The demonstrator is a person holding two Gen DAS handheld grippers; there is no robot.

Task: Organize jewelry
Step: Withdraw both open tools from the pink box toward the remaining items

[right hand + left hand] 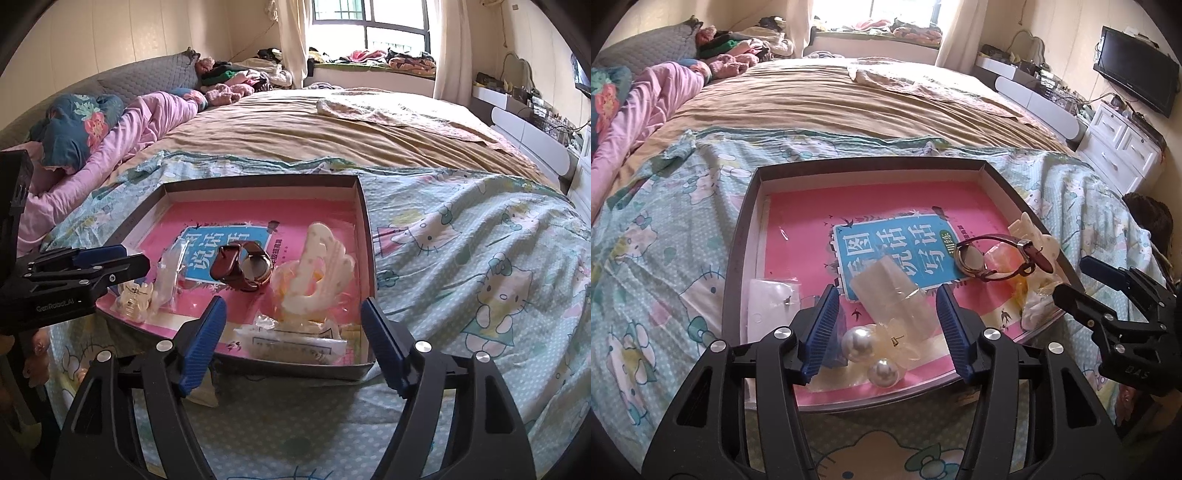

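While both hover over shallow dark cardboard tray [738, 236], left gripper [886, 328] half-open w/ pearl earrings [866, 349] loose between pads, right gripper [295, 343] wide apart, holds nothing.

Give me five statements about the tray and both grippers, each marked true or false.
1. The watch lies in the tray. True.
2. The left gripper is clamped on the watch. False: it is open, with the pearl earrings between its fingers.
3. The tray sits on a bed. True.
4. The right gripper holds the white hair claw. False: it is open and empty.
5. The tray's floor is green. False: it is pink.
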